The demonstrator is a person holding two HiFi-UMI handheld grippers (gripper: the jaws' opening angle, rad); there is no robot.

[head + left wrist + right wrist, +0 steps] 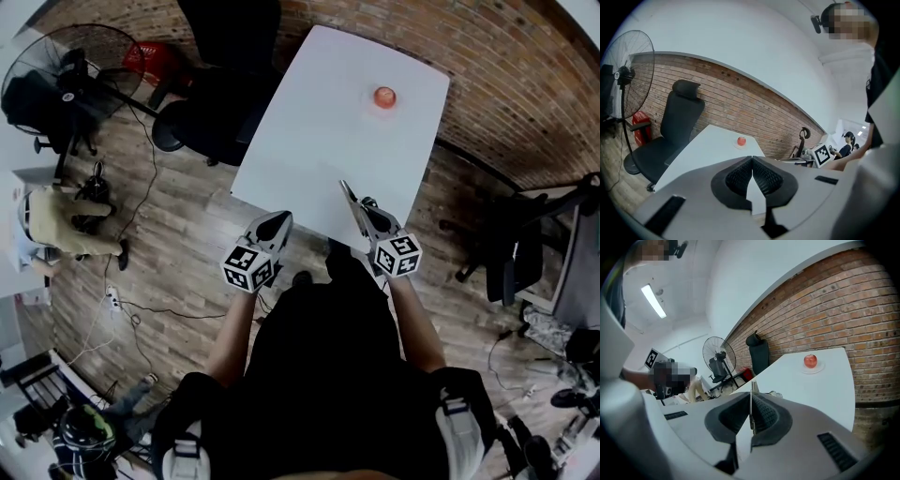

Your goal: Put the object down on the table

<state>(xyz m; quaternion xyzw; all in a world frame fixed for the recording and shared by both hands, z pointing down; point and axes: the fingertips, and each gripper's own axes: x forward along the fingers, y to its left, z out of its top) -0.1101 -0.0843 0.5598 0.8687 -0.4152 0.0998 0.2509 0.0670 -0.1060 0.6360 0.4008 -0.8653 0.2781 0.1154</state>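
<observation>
Currently the right gripper (751, 399) is clamped on a thin metal strip (349, 200), held above the near edge of the white table (309, 141). The left gripper (752, 158) is closed on nothing, just off that edge. An apple (384, 97) sits at the far end.

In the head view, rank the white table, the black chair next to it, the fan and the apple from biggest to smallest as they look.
1. Table, clearly the largest.
2. Chair and fan: they look about alike, too close to rank.
3. Apple, by far the smallest.
</observation>
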